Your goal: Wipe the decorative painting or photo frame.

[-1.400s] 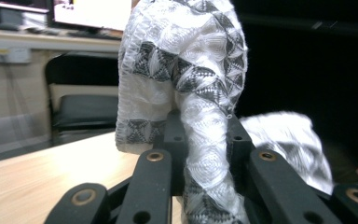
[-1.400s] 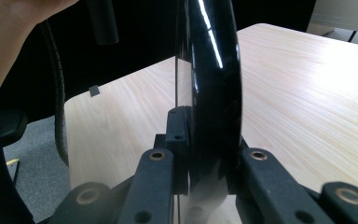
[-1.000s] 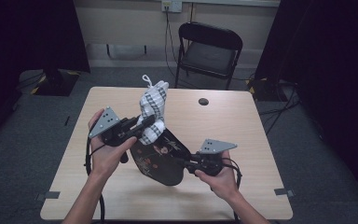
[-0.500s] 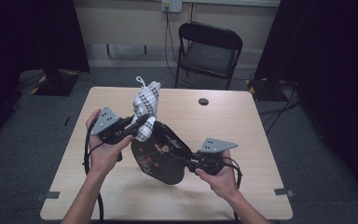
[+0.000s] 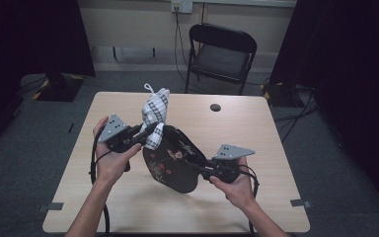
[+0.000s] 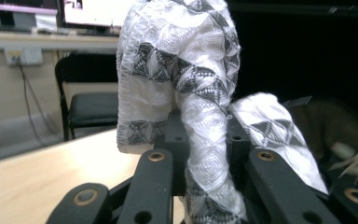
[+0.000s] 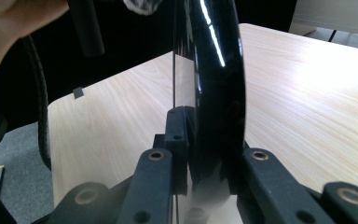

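A glossy black plate (image 5: 172, 160) with a floral pattern is held tilted above the table, its rim (image 7: 216, 93) pinched edge-on between the jaws of my right gripper (image 5: 205, 171), which is shut on it. My left gripper (image 5: 148, 132) is shut on a black-and-white checked cloth (image 5: 155, 111). The cloth (image 6: 186, 84) bunches up above the jaws and rests against the plate's upper left edge. In the left gripper view a fold of the cloth runs down between the two fingers (image 6: 156, 179).
The light wooden table (image 5: 256, 128) has a small dark round cap (image 5: 215, 107) near its far edge. A black folding chair (image 5: 222, 57) stands behind the table. Cables trail from both grippers past the person's hands.
My left gripper has come down and toward the plate with the cloth, which now sits lower against the plate's upper edge. The right gripper and plate have stayed put.
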